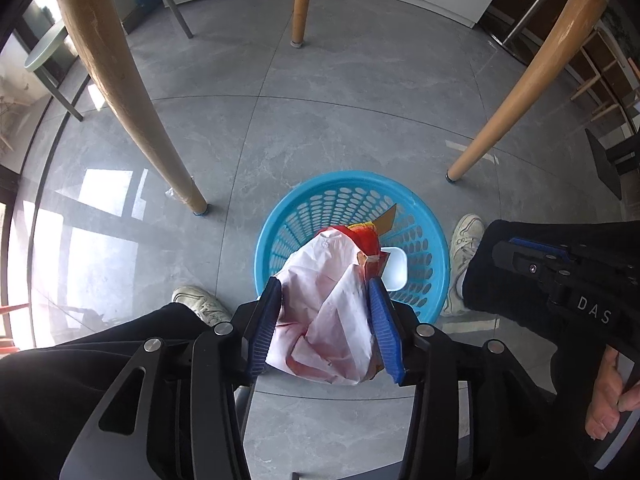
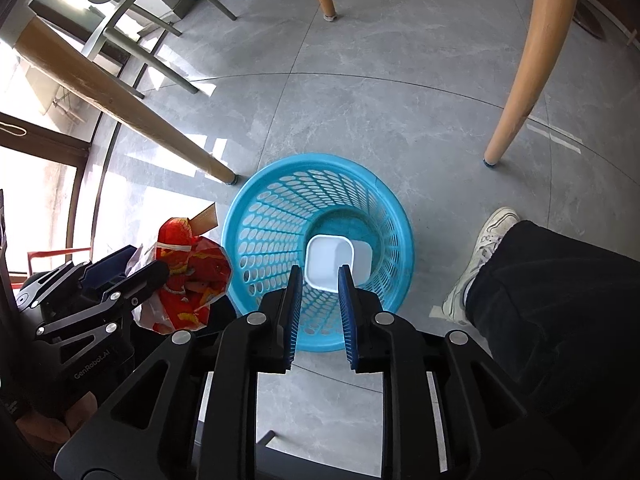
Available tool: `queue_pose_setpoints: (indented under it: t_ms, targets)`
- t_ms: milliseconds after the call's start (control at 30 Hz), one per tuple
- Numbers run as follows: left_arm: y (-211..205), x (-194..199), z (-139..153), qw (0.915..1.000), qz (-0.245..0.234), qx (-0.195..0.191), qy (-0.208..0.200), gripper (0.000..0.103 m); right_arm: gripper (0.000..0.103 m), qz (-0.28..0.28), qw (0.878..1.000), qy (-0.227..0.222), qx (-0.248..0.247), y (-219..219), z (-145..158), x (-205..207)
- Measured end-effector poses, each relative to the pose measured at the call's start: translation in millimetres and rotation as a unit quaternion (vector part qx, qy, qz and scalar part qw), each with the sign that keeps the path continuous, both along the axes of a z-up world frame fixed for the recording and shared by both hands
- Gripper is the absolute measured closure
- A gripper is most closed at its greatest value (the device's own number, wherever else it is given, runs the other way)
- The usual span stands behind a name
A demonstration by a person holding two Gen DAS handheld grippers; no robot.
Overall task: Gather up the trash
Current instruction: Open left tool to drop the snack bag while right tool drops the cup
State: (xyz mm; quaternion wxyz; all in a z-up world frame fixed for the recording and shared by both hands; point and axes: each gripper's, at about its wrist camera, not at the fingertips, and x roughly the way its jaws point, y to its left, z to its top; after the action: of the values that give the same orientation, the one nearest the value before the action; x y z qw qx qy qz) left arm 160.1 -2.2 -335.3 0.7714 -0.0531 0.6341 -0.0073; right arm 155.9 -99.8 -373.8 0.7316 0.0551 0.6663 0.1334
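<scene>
Two grippers hang over the blue basket (image 2: 320, 240) on the floor. The left gripper (image 1: 326, 320) holds a crumpled wrapper bag (image 1: 328, 320) above the near rim; it should move farther over the opening before letting go. The right gripper (image 2: 320, 312), narrowly parted, is empty above the white tub (image 2: 328, 262) inside.

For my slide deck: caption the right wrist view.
Right gripper open above a blue basket holding a white tub; left gripper carries crumpled wrappers.

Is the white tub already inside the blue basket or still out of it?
Inside. The white tub lies at the bottom of the blue basket, seen through its open top; the right gripper above it holds nothing.
</scene>
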Motion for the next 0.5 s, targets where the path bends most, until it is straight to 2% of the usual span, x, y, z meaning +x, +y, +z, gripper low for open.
queue_pose_setpoints:
  t_ms: [67,167,300,333,500]
  targets:
    - [3,0,1,1.0,0.005,-0.003,-0.002,0.057,0.085,-0.003,1.0,-0.002,0.001,-1,1,0]
    - [5,0,2,0.9999,0.01,-0.012,-0.005,0.047,0.084,-0.01,1.0,0.0,0.004,-5,1,-1]
    - [3,-1,4,0.9999,0.009,-0.006,-0.009,0.047,0.081,-0.013,1.0,-0.003,0.002,-7,4,-2]
    - [5,-2,5,0.9999,0.011,-0.007,-0.01,0.047,0.077,-0.012,1.0,-0.004,0.001,-7,6,-3]
    - [6,-8,8,0.9998,0.015,-0.009,-0.002,0.047,0.076,-0.012,1.0,-0.011,-0.003,-12,15,-9]
